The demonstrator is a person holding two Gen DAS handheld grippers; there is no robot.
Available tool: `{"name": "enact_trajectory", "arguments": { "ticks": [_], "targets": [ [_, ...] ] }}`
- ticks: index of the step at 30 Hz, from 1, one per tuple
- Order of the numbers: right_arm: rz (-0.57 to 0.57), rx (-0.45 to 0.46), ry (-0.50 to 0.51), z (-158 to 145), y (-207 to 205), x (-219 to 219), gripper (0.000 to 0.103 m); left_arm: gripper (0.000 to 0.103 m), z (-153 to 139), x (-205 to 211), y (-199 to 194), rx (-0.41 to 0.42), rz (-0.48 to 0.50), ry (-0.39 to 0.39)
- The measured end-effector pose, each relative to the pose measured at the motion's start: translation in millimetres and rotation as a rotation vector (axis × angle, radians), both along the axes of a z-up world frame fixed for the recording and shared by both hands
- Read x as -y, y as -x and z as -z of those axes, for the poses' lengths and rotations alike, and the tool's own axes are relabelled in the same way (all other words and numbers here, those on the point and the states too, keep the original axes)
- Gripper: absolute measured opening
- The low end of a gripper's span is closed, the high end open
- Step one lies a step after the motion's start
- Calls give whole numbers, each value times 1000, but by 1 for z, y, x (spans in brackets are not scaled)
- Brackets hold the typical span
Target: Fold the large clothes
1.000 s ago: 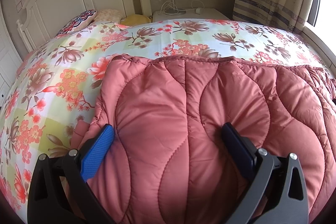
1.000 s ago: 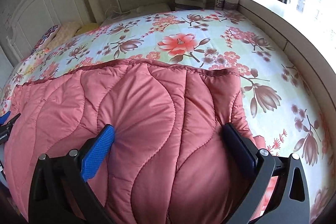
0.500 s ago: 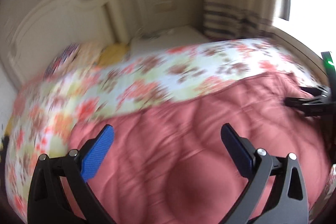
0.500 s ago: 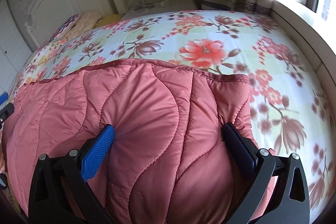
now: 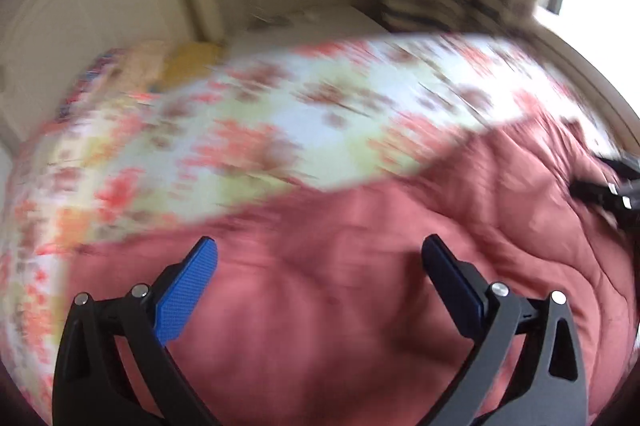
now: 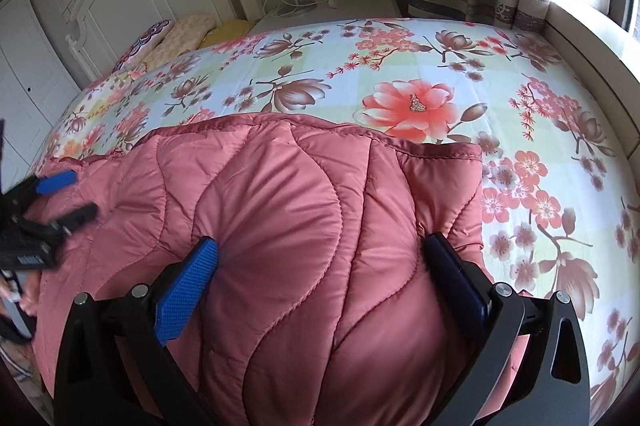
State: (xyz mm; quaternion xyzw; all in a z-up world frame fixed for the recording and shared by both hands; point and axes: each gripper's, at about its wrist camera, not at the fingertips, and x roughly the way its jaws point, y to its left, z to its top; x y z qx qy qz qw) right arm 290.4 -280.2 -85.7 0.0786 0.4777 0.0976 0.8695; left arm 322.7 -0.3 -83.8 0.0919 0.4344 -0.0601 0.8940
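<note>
The pink quilted coat [image 6: 304,234] lies on the bed [image 6: 400,66], over the near part of the flowered sheet, its bound edge running across the middle of the right wrist view from about 9 o'clock to 3 o'clock. The right claw [image 6: 320,278] stands wide, its two pads pressed into a puffed bulge of the coat on either side, so it brackets the padding without any real pinch. The left claw [image 5: 320,274] is also spread wide and holds nothing; its view is smeared by motion, and it hangs above the coat's left part, seen in the right wrist view at 9 o'clock [image 6: 60,198]. The step in hand looks like taking a fresh hold for the next fold. To do it well, each claw should bite a thin layer near an edge or corner, not a fat roll of padding, which would likely slip out when lifted. Both holds should sit level with each other, so the fold line runs straight. The slick fabric may slide, so close firmly before lifting, and carry the two sides together.
</note>
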Motion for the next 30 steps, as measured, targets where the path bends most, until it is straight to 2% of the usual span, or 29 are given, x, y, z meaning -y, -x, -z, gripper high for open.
{"name": "enact_trajectory", "arguments": {
  "ticks": [2, 4, 5, 6, 7, 9, 12, 15, 16, 18, 20, 22, 24, 26, 28, 30],
  "targets": [
    [0, 2, -3, 0, 1, 1, 99, 101, -1, -34, -4, 4, -84, 0],
    [0, 3, -6, 0, 0, 1, 99, 101, 22, -75, -9, -81, -171, 25],
    [0, 3, -5, 1, 1, 1, 99, 101, 33, -85, -10, -117, -180, 64],
    [0, 4, -7, 1, 1, 1, 99, 101, 44, -102, -7, -138, -182, 193],
    [-4, 7, -12, 0, 1, 1, 99, 101, 44, -111, -3, -117, -192, 253],
    [-3, 10, 6, -1, 2, -2, 99, 101, 42, -118, 0, -92, -200, 288],
    [13, 8, 82, -7, 5, -11, 98, 101, 43, -112, -2, -90, -198, 241],
    [105, 22, 215, -28, 17, -24, 98, 101, 43, -112, -1, -85, -197, 236],
    [101, 64, 185, -42, 28, -33, 98, 101, 42, -112, 0, -83, -198, 239],
    [25, 140, 89, -62, 50, -55, 98, 101, 42, -112, 1, -81, -197, 243],
    [-61, 189, 93, -70, 68, -86, 98, 101, 41, -111, 4, -80, -198, 243],
    [-158, 199, 163, -63, 80, -125, 98, 101, 42, -112, 5, -79, -198, 242],
    [-217, 137, 241, -34, 80, -153, 99, 101, 43, -114, 4, -79, -202, 247],
    [-206, 190, 234, -17, 81, -157, 99, 101, 42, -115, 4, -79, -207, 257],
    [-197, 153, 177, -17, 77, -147, 99, 101, 40, -113, 4, -80, -211, 236],
    [-197, 126, 176, -21, 78, -142, 98, 101, 27, -108, 15, -37, -228, 157]
  ]
}}
